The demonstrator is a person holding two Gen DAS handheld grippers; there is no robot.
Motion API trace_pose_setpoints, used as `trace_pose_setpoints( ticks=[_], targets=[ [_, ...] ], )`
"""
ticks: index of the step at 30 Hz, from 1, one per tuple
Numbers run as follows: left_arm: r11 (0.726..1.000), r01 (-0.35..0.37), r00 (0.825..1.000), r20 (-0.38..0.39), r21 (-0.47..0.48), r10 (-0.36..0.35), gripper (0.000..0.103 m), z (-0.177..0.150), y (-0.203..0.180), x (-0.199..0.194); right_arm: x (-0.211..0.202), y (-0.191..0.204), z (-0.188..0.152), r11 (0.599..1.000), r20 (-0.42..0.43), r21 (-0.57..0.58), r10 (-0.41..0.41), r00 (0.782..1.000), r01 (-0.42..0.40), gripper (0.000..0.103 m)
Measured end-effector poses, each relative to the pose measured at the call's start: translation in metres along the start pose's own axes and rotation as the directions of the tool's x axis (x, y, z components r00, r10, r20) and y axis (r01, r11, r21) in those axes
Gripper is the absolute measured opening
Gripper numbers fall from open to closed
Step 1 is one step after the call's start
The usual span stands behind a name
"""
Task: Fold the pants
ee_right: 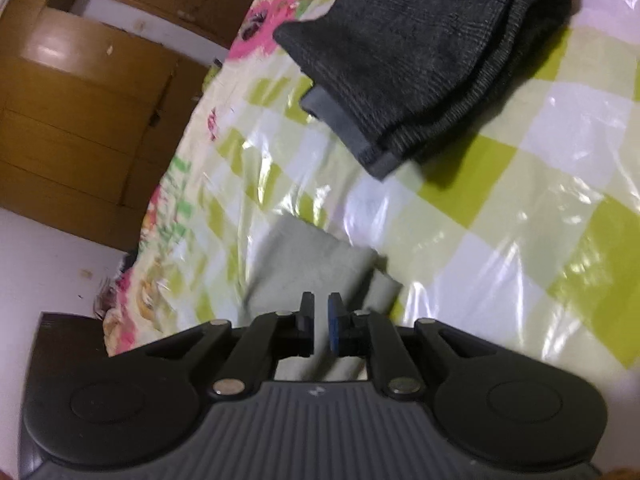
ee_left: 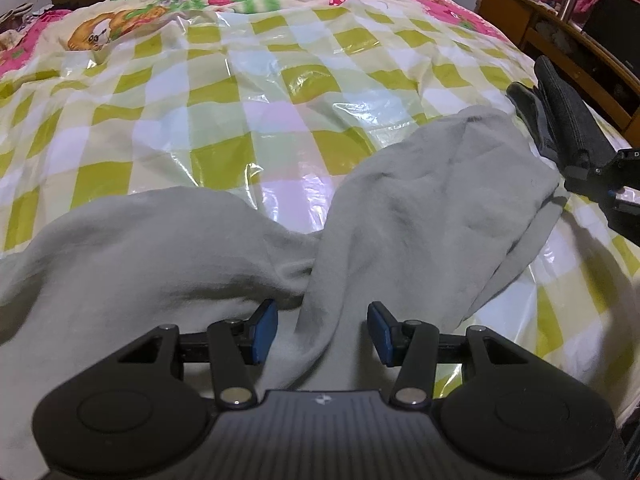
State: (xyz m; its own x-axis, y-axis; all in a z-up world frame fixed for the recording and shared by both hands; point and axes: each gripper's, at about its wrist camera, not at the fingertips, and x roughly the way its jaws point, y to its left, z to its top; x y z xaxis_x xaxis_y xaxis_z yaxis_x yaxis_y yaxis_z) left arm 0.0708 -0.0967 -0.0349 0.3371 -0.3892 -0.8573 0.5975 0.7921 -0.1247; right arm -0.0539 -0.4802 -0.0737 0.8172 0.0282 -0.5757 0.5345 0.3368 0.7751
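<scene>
Left wrist view: the left gripper (ee_left: 322, 330) points down at a bed covered by a glossy checked plastic sheet (ee_left: 256, 92) in yellow-green and white. Its jaws stand spread, with blue pads (ee_left: 265, 330) well apart. A fold of the pale grey pants (ee_left: 436, 196) runs up between the jaws; neither pad presses on it. One leg spreads away to the left of the jaws, the other stretches ahead and to the right. Far right, beyond that leg's end, lies a folded dark grey garment (ee_left: 568, 120).

Right wrist view: the right gripper (ee_right: 321, 328) has its jaws drawn almost together, a narrow slit between them. Pale grey cloth fills the slit, though motion blur hides whether the pads pinch it. Ahead and to the right of the jaws sits the folded dark garment. A wooden cabinet (ee_right: 80, 120) stands far left.
</scene>
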Motion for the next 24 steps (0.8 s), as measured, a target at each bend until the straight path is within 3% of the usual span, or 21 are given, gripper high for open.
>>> trace_pose_setpoints(
  ticks=[2,3,10,12,13,20,24],
  targets=[
    [1.0,0.004,1.0,-0.002,-0.008,-0.004,0.062,0.0,0.001,0.001,0.006,-0.005,-0.001,0.999,-0.007,0.038,-0.002,1.0,0.003,0.035],
    [1.0,0.005,1.0,-0.001,-0.013,-0.005,0.062,0.001,0.001,0.001,0.009,-0.005,0.0,0.999,-0.005,0.041,-0.025,1.0,0.025,0.038],
    [1.0,0.019,1.0,0.007,-0.024,-0.019,0.062,0.007,-0.001,0.004,0.027,-0.004,0.0,0.998,0.016,0.056,-0.021,1.0,0.02,0.039],
    [1.0,0.019,1.0,0.007,-0.02,-0.019,0.062,0.007,-0.002,0.004,0.025,-0.001,-0.001,0.999,0.03,0.047,0.008,1.0,-0.009,0.023],
    [1.0,0.019,1.0,0.007,-0.018,-0.019,0.062,0.007,-0.002,0.004,0.023,-0.002,-0.001,0.997,0.023,0.062,0.034,0.999,-0.035,0.004],
    [1.0,0.025,1.0,-0.001,-0.015,-0.025,0.063,0.005,-0.001,0.006,-0.021,-0.01,-0.007,0.992,0.09,0.07,0.099,0.991,-0.105,0.004],
    [1.0,0.021,1.0,-0.009,0.001,-0.021,0.063,0.002,-0.005,0.01,0.004,-0.02,-0.008,0.997,-0.011,0.071,-0.014,1.0,0.015,0.009]
  ],
)
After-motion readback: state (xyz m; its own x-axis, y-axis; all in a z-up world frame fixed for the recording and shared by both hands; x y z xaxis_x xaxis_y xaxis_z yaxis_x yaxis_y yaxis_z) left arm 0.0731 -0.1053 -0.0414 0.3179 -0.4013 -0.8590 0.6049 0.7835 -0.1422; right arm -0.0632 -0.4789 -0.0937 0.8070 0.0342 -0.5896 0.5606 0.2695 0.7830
